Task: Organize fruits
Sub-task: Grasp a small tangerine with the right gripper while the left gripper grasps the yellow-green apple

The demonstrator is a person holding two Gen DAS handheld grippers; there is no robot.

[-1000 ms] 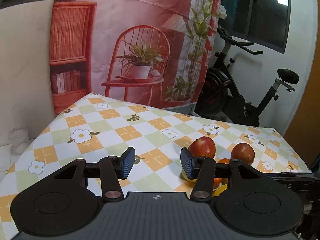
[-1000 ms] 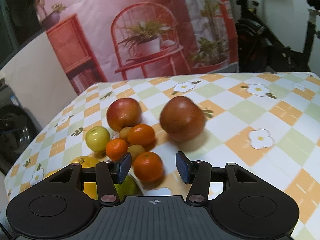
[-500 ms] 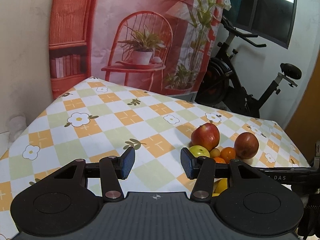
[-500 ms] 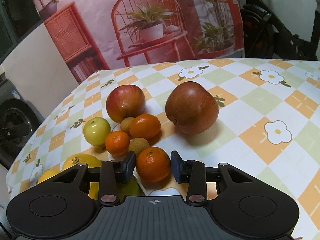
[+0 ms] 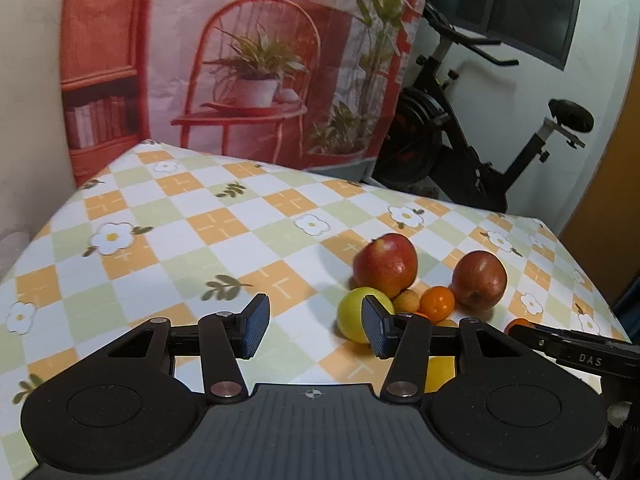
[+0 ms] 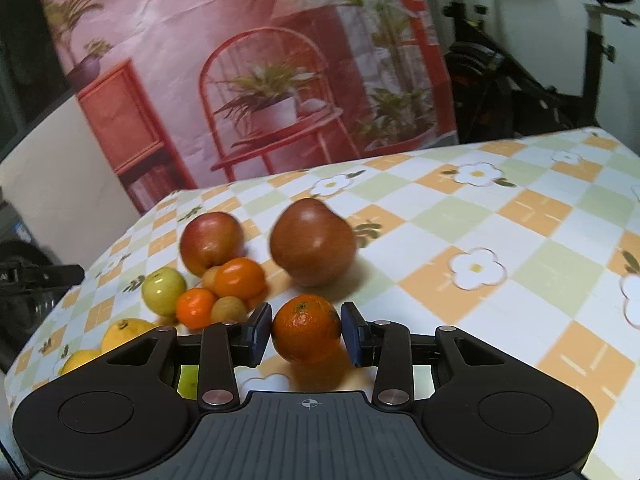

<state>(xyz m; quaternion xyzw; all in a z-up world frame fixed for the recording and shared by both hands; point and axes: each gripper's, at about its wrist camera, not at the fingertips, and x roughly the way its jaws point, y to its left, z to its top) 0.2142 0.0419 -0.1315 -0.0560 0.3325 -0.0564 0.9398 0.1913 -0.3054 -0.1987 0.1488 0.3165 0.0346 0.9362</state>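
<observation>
Right gripper (image 6: 306, 329) fingers have just closed, pinching a round orange mandarin (image 6: 306, 328), stem end up. Left gripper (image 5: 316, 330) fingers spread, empty. Two red apples (image 6: 211, 243) on the checked bench (image 6: 500, 240).

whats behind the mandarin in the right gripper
Behind the mandarin that the right gripper is shut on sits a dark red apple on the tablecloth. The apple's far side is hidden.

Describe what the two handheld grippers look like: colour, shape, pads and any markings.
Both the left gripper and right gripper are matt black, with two round discs, a ribbed centre plate bearing a small crosshair mark, silver pivot pins and blue textured pads. No hands or sleeves show.
</observation>
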